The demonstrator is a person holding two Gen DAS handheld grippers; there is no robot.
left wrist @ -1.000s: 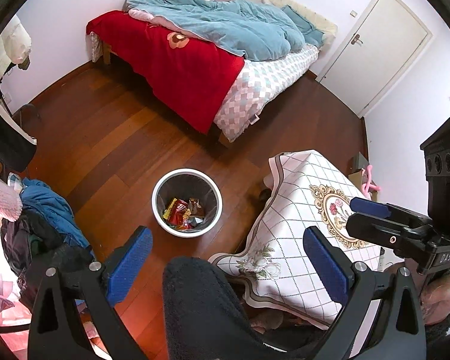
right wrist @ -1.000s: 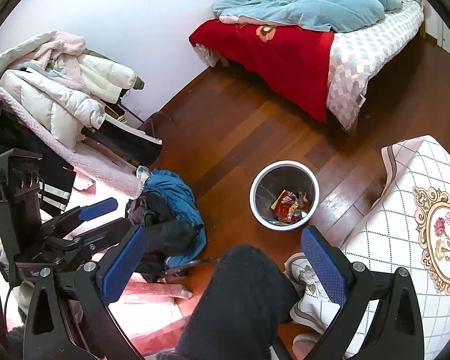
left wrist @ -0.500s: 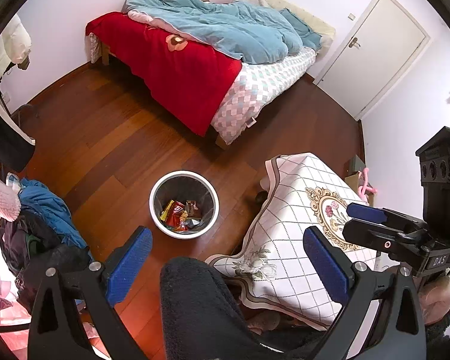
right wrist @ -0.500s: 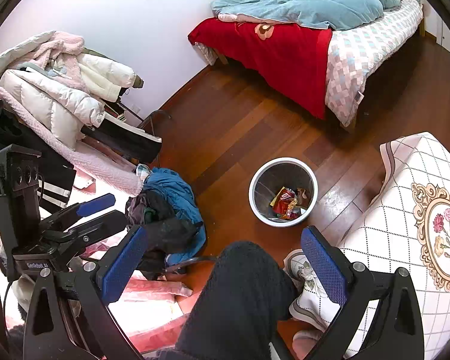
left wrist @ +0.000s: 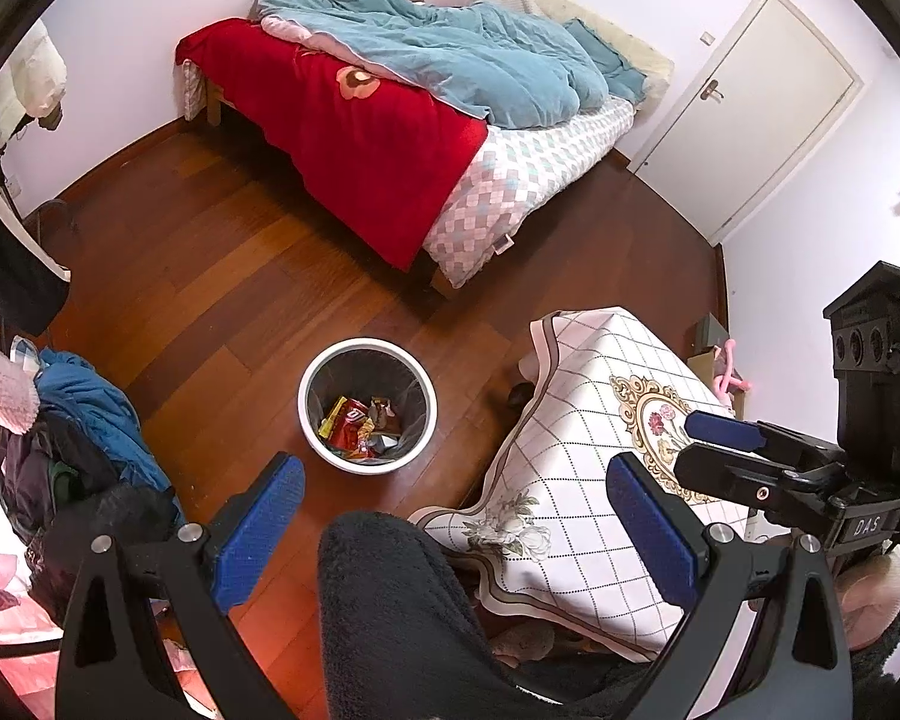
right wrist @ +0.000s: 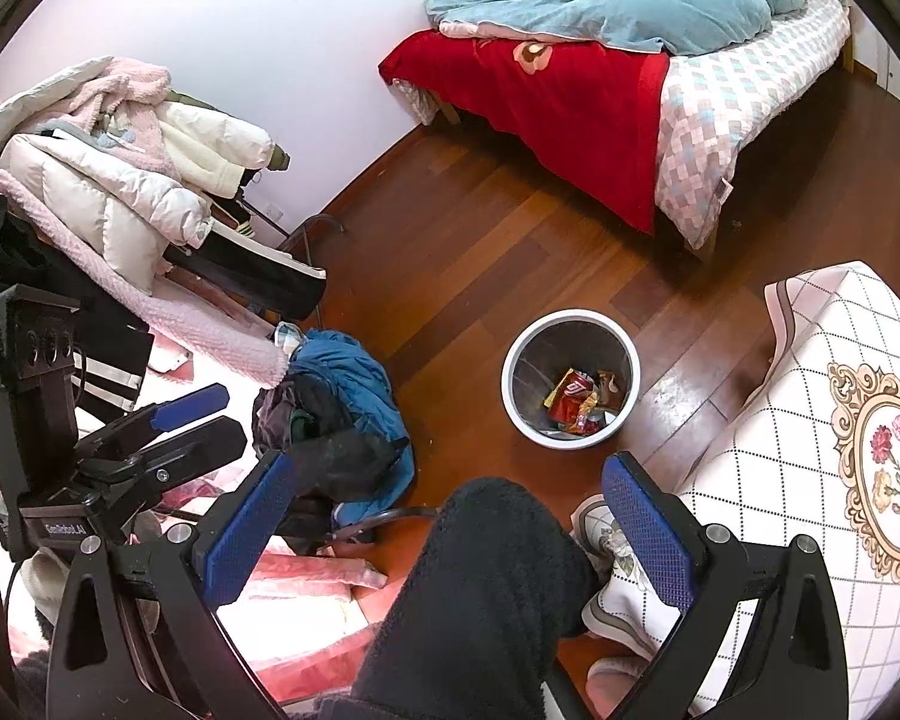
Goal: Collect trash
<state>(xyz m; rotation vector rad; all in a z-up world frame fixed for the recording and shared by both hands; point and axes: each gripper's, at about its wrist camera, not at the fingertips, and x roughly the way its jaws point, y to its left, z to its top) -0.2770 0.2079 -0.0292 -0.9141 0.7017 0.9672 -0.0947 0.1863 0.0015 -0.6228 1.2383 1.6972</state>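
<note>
A white round trash bin (left wrist: 324,367) stands on the wooden floor and holds red and yellow wrappers (left wrist: 351,420). It also shows in the right wrist view (right wrist: 570,324), with the wrappers (right wrist: 576,399) inside. My left gripper (left wrist: 450,522) is open and empty, held high above the floor near the bin. My right gripper (right wrist: 447,519) is open and empty, also high above the floor. The right gripper shows in the left wrist view (left wrist: 726,441), over the table. The left gripper shows in the right wrist view (right wrist: 192,414). A dark-trousered leg lies between each pair of fingers.
A table with a white checked floral cloth (left wrist: 588,456) stands right of the bin. A bed with a red blanket (left wrist: 360,132) and blue quilt is at the back. A pile of clothes (right wrist: 336,414) and a rack of coats (right wrist: 108,180) stand left. A white door (left wrist: 750,102) is shut.
Both views have shifted slightly: the bin and table sit a little lower and farther left in the left wrist view. Both grippers stay open and empty.
</note>
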